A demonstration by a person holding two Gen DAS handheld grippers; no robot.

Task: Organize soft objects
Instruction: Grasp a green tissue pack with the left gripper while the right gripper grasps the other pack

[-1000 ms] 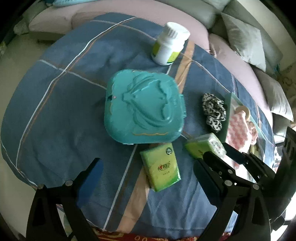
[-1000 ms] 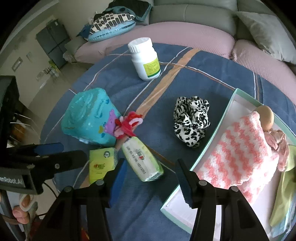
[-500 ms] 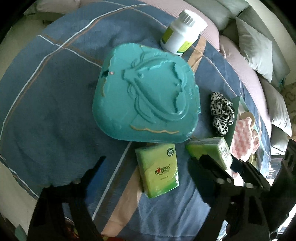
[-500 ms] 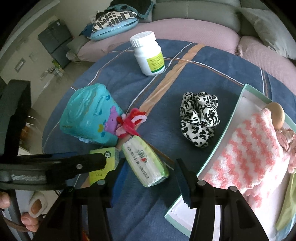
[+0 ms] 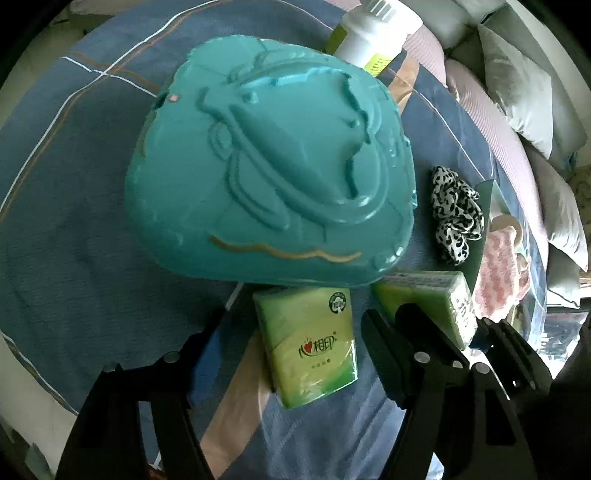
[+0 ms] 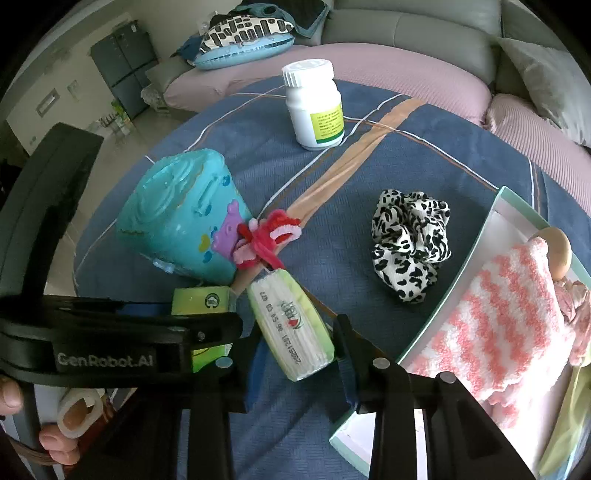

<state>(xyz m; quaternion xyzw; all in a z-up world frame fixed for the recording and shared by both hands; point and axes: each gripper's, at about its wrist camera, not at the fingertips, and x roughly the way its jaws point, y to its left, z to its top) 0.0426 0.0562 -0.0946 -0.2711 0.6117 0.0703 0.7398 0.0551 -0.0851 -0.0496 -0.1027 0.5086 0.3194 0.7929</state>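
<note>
Left wrist view: the left tool (image 5: pixel 295 328) points steeply down at the blue striped cloth (image 5: pixel 74 229), jaws just closing in but apart, and the flat tissue pack (image 5: pixel 310 343) lies between them, neither finger touching it as far as this view shows. Just beyond sits the teal moulded case (image 5: pixel 273 162), a white bottle (image 5: pixel 373 33) behind it (half cut off by the frame). The second tissue pack (image 5: pixel 428 299) lies just right of the right finger.

Right wrist view: the right tool (image 6: pixel 299 354) has also been closing, and that second tissue pack (image 6: pixel 291 325) lies between its fingers; whether the pads press it I cannot tell. The leopard scrunchie (image 6: pixel 410 243) lies apart on the cloth, beside the open box (image 6: pixel 450 284) holding a pink striped knit (image 6: pixel 506 328)
</note>
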